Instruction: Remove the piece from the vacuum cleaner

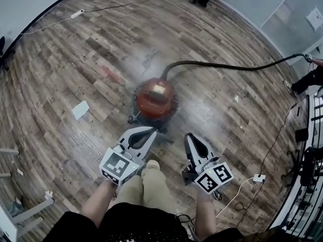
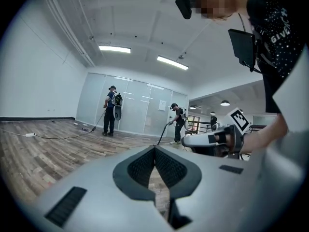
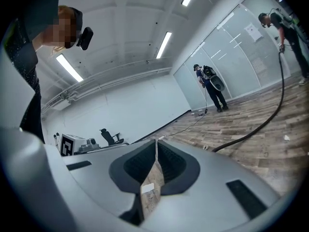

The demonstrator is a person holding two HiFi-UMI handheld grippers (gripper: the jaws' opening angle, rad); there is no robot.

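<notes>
Both left claw and right claw are closed, near the vacuum cleaner.

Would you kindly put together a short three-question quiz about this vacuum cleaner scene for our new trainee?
1. True or false: the left gripper and the right gripper are both shut with nothing between their jaws.
2. What colour is the vacuum cleaner? A blue, B red, C yellow.
3. Fill in: in the head view, the black hose runs from the vacuum cleaner toward the upper ____.

Key: 1 true; 2 B; 3 right.
</notes>
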